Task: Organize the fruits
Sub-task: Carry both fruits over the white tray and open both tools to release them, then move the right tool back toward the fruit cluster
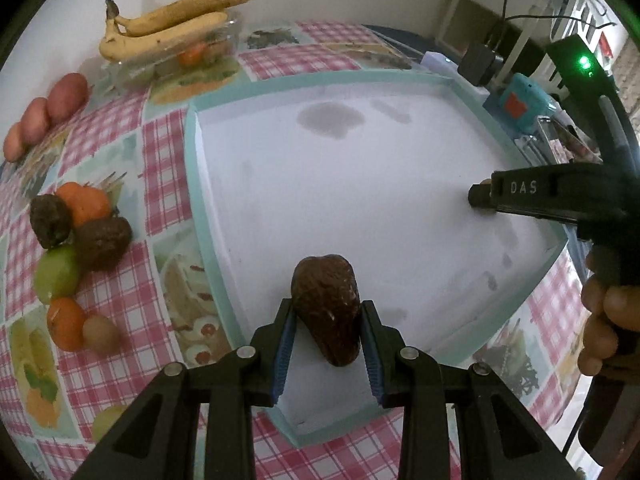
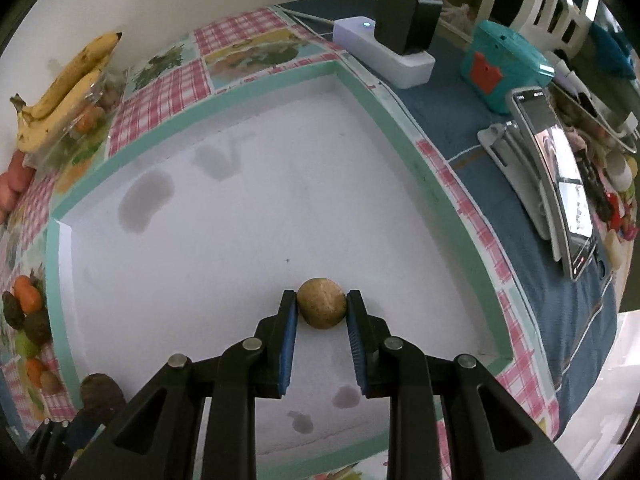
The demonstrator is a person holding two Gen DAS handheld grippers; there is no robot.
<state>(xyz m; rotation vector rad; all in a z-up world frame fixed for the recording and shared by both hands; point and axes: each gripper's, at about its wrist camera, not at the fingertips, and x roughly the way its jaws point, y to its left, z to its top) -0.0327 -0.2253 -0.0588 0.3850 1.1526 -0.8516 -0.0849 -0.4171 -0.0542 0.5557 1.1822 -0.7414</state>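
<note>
Both tools over the tray [image 1: 192, 184].
Left tool [image 1: 328, 320] grips an avocado [image 1: 326, 312]; right tool [image 2: 321, 308] grips a kiwi [image 2: 321, 307].

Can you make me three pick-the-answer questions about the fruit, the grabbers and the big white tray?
1. Where are the bananas?
A. In the white tray
B. On a clear box by the wall
C. In the right gripper

2. What colour is the rim of the tray?
A. Red
B. Black
C. Light green

3. What is the left gripper doing?
A. Clamping a dark brown fruit
B. Hanging open
C. Holding a banana

Answers: 1 B, they lie on the clear box at the table's far edge. 2 C, the border is pale green. 3 A, the blue pads press the fruit's sides over the tray.
</note>
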